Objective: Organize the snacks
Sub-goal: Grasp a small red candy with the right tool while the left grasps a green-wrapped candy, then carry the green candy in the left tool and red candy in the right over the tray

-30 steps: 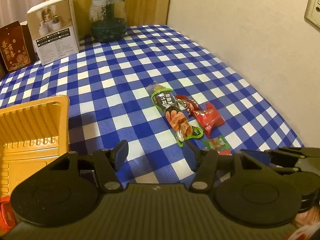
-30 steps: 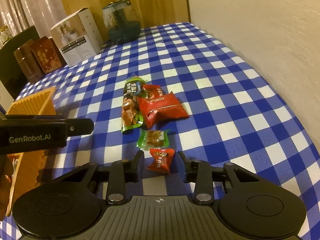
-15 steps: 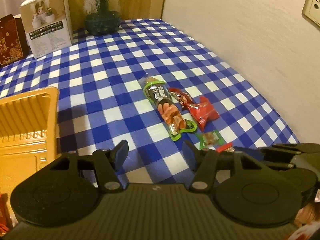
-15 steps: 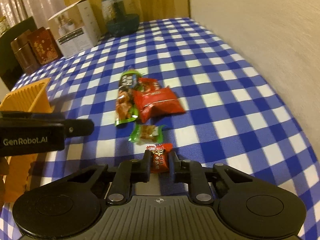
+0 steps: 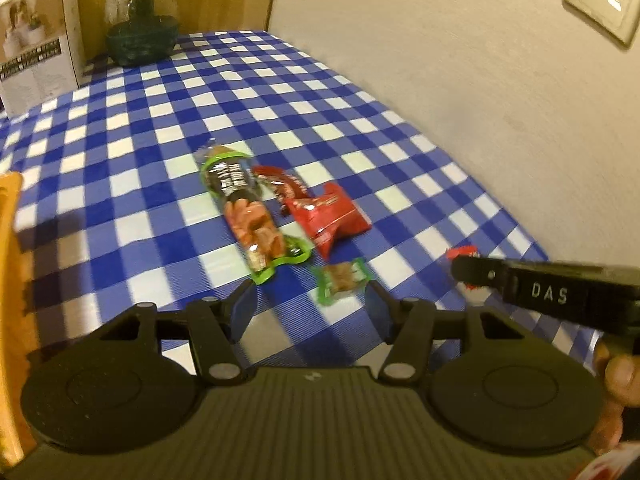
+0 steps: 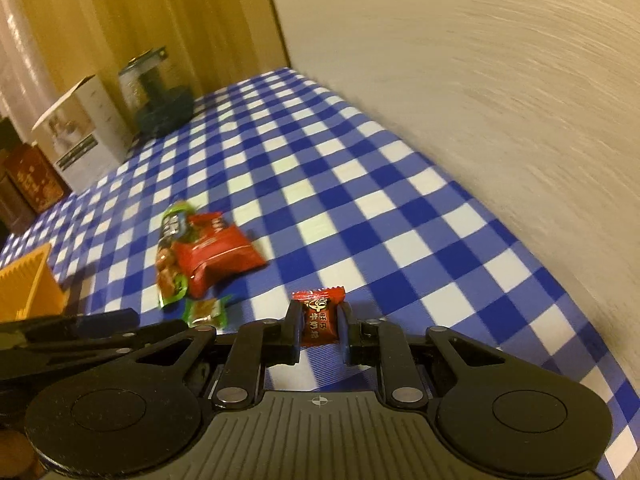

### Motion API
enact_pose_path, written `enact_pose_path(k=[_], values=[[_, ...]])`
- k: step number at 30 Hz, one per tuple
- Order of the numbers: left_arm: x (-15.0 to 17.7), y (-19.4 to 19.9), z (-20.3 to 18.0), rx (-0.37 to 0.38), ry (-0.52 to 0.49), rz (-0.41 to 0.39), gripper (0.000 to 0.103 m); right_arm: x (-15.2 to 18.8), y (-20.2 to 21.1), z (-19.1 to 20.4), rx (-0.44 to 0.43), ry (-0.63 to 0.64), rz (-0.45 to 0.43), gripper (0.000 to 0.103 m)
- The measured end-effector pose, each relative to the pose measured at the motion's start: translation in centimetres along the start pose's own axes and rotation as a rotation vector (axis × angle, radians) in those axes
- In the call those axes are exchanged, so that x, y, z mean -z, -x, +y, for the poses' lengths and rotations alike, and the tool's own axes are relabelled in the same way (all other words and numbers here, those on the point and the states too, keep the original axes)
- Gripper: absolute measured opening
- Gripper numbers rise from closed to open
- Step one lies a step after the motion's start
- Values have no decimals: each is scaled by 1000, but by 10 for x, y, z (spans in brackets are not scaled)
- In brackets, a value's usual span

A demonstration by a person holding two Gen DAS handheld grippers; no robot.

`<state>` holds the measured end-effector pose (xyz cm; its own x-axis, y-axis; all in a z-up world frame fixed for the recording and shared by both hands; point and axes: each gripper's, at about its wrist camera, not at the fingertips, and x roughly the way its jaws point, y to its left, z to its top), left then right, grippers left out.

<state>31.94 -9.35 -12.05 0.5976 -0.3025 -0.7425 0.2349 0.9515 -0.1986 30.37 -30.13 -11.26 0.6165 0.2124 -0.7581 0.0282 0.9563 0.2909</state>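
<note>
The red candy (image 6: 319, 318) sits pinched across its middle between the pressed-together jaws of the right gripper (image 6: 319, 326), just above the checked cloth (image 6: 360, 184); it looks light, crinkly and slippery, so a grip on the filled middle, not the twisted ends, should hold best; the left gripper (image 5: 310, 306) hangs spread and empty near the green candy (image 5: 340, 278); further off lie the red pouch (image 5: 328, 220) and long green pack (image 5: 248, 216); the yellow tray (image 6: 26, 280) waits at left.

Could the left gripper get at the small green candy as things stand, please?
Probably yes. The left gripper is open, empty, and the green candy lies on the cloth just ahead of its fingertips, with nothing between; the right gripper is off to the side.
</note>
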Motion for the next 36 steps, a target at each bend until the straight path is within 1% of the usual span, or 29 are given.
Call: enact_pose_path(k=[5, 8, 14, 18, 20, 23, 24, 26, 29, 36], values=[[1, -11, -12, -10, 2, -20, 54, -3, 0, -3, 0, -10, -8, 18], [1, -17, -13, -6, 29, -31, 54, -2, 1, -4, -2, -15, -12, 18], [3, -27, -18, -40, 15, -42, 54, -2, 1, -4, -3, -22, -18, 18], [5, -27, -22, -74, -7, -49, 48, -2, 0, -3, -8, -22, -14, 18], [6, -27, -22, -87, -16, -51, 39, -2, 0, -3, -8, -23, -14, 18], [6, -26, -21, -97, -24, -49, 31, -2, 0, -3, -7, -21, -14, 18], [6, -25, -20, -99, -28, -47, 30, -2, 0, -3, -8, -22, -13, 18], [6, -23, -19, -91, -25, -43, 25, -2, 0, -3, -7, -21, -13, 18], [8, -17, -18, -87, -13, -32, 23, -1, 1, -1, -10, -20, -13, 18], [12, 8, -23, -67, -10, -51, 23, 4, 12, 1, -27, -29, -23, 18]])
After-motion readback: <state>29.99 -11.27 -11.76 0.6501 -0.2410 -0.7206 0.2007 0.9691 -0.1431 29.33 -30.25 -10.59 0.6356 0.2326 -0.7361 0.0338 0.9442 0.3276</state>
